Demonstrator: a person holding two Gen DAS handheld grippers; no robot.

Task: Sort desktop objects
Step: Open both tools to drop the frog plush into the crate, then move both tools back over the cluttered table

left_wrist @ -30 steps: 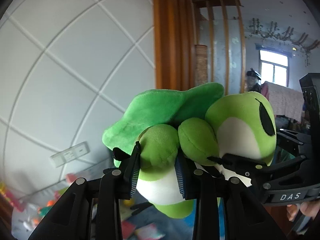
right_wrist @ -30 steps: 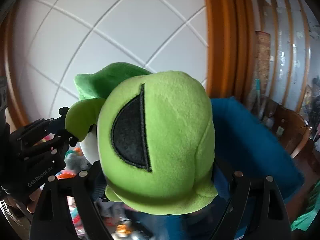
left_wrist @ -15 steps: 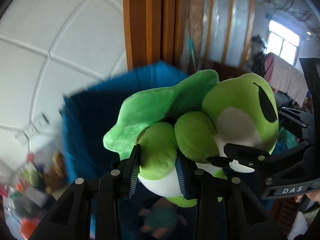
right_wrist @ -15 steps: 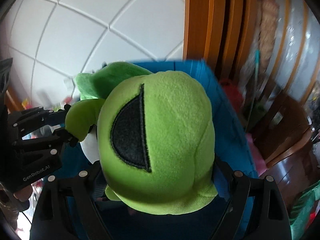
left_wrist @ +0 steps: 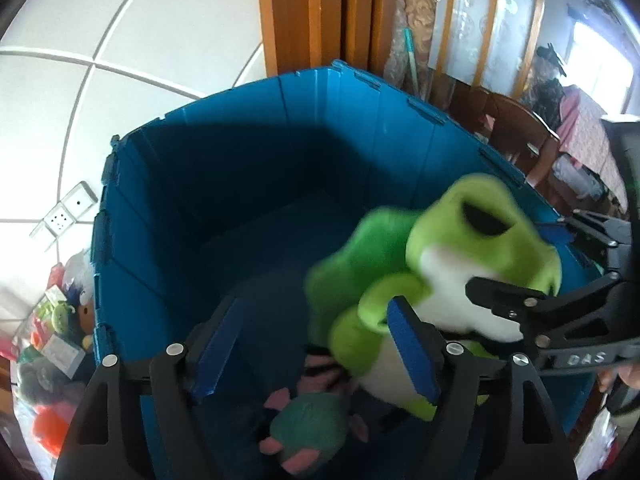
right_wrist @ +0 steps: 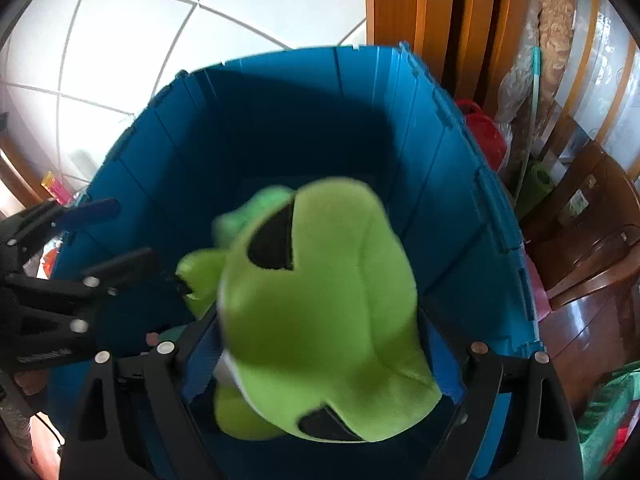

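A green frog plush (left_wrist: 440, 264) (right_wrist: 328, 304) hangs blurred over the open blue bin (left_wrist: 280, 140) (right_wrist: 320, 120), slipping downward. My left gripper (left_wrist: 312, 356) (right_wrist: 132, 232) is opening; the frog's leg lies beside its right pad (left_wrist: 412, 352), which no longer presses it. My right gripper (right_wrist: 320, 372) (left_wrist: 528, 252) is also opening, and the frog's head sits loosely between its fingers. A dark teal plush with pink paws (left_wrist: 308, 428) lies on the bin's floor below.
The bin stands against a white tiled wall with a socket (left_wrist: 64, 216) and a wooden door frame (left_wrist: 312, 12). A heap of toys (left_wrist: 52, 340) lies left of the bin. Wooden chairs (right_wrist: 592, 240) and a red item (right_wrist: 484, 132) stand on its right.
Both grippers came down over the blue bin with the frog. The left jaws spread and let go of the frog's leg, and the frog shifted within the right jaws.
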